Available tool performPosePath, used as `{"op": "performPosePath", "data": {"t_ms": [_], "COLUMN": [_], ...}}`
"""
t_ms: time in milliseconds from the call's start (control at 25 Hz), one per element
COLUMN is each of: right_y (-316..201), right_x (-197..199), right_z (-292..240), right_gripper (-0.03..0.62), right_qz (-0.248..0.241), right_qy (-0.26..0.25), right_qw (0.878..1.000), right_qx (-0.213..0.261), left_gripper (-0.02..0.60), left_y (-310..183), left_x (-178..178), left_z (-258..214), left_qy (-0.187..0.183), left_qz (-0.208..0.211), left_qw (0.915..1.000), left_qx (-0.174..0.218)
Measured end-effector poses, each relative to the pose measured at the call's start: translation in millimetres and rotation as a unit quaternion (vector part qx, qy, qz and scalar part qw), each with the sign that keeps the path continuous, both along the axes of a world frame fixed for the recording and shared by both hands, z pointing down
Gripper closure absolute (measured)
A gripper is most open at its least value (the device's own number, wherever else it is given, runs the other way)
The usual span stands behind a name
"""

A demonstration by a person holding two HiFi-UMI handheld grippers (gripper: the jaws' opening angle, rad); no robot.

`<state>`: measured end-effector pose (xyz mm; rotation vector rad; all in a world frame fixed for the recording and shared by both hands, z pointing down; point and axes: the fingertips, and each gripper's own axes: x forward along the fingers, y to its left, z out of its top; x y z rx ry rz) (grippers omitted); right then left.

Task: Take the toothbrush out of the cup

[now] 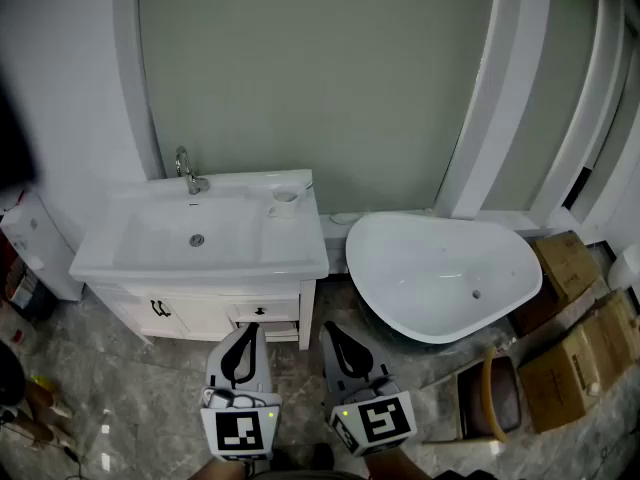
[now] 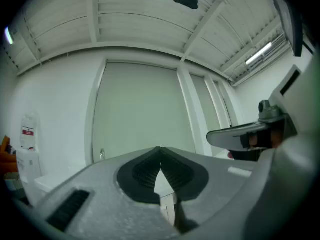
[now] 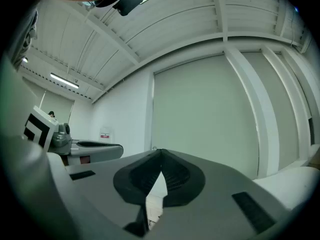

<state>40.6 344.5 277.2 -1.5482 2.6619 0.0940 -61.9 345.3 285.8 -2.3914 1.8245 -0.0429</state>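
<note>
A white cup stands at the back right corner of the white washbasin top, beside the basin. A thin toothbrush leans out of it toward the right. Both grippers are held low in front of the vanity, well short of the cup and pointing level at it. My left gripper is shut, its black pads meeting at the tip with nothing between them. My right gripper is also shut and empty, its pads touching. The cup is hidden in both gripper views.
A chrome faucet stands behind the basin. A white freestanding bathtub sits right of the vanity. Cardboard boxes and a brown seat lie on the floor at the right. Vanity drawers face the grippers.
</note>
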Motion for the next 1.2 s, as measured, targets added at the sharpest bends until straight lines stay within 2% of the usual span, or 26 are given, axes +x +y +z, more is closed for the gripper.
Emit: {"op": "performPosePath", "data": {"t_ms": [240,440,760,1200], "right_y": [-3,-10,-27,-86], "right_x": [11,29,51,47], "right_z": [0,-5,8,30], "right_gripper": [0.582,0.579,0.579,0.579], "right_qz": [-0.004,-0.025,-0.045,-0.044], "right_qy": [-0.003,-0.033,-0.019,-0.020], "right_qw": [1.000,0.999,0.999,0.998], "right_qx": [-0.003,0.000,-0.013,-0.034], "left_gripper": [0.566,0.566,0.566,0.566], "left_y": [-2,-8,-13,-73], "left_x": [10,23,35,27], "left_z": [3,4,18,40], "left_qy": [-0.002,-0.001,0.004,-0.003], "left_qz": [-0.004,-0.018,-0.052,-0.056], "left_qw": [1.0000,0.9998,0.9985,0.9977], "left_qx": [-0.004,-0.005,-0.017,-0.037]}}
